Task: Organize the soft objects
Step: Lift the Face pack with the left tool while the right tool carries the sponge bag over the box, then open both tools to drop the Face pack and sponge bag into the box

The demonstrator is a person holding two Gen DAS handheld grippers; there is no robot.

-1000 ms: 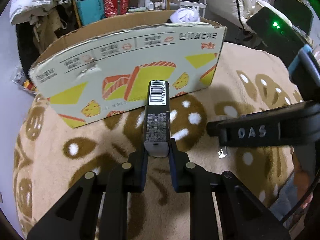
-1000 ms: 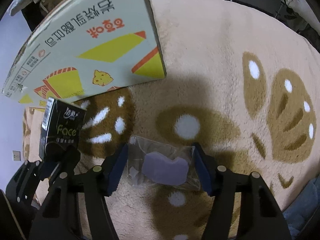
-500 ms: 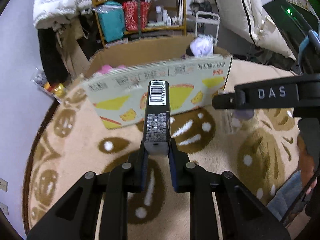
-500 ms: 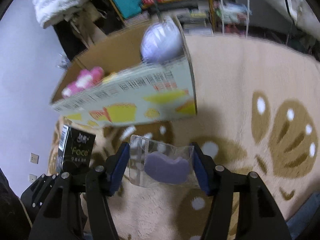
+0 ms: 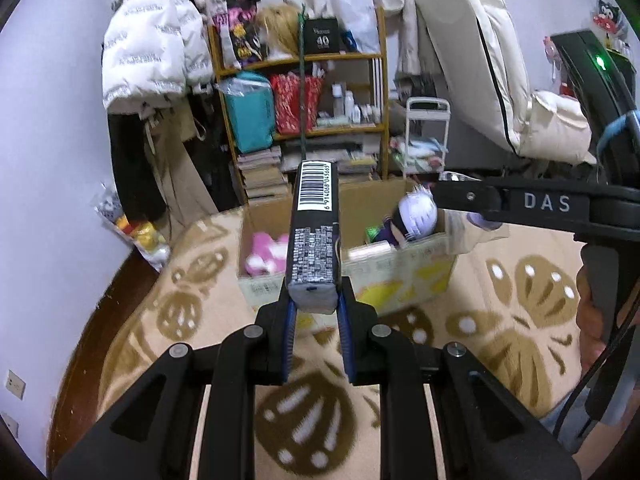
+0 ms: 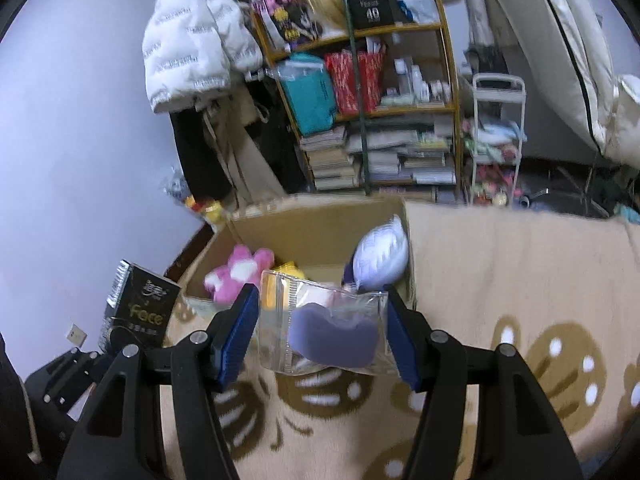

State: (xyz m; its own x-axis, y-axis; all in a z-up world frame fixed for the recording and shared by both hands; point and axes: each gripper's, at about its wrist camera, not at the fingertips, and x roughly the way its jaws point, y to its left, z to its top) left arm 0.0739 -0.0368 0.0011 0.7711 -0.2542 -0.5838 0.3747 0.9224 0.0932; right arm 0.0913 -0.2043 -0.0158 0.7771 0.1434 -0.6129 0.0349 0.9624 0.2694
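Note:
My left gripper (image 5: 316, 312) is shut on a black tissue pack (image 5: 315, 236) with a barcode, held above the rug short of the open cardboard box (image 5: 404, 268). The pack also shows in the right wrist view (image 6: 138, 308). My right gripper (image 6: 320, 340) is shut on a clear bag with a purple sponge (image 6: 332, 338), held near the box's front wall (image 6: 192, 304). Inside the box lie a pink plush (image 6: 240, 270), a white-haired plush (image 6: 382, 258) and a yellow item (image 6: 286, 270). The right gripper's arm (image 5: 540, 204) crosses the left wrist view.
A beige rug with brown prints (image 6: 520, 280) covers the floor. Behind the box stand a cluttered wooden shelf (image 6: 372, 92) with stacked books, a white cart (image 6: 496, 140), a hanging white jacket (image 6: 188, 36) and a wall on the left.
Both grippers rose with their loads and the views tilted up; the box's inside and the room behind it came into view.

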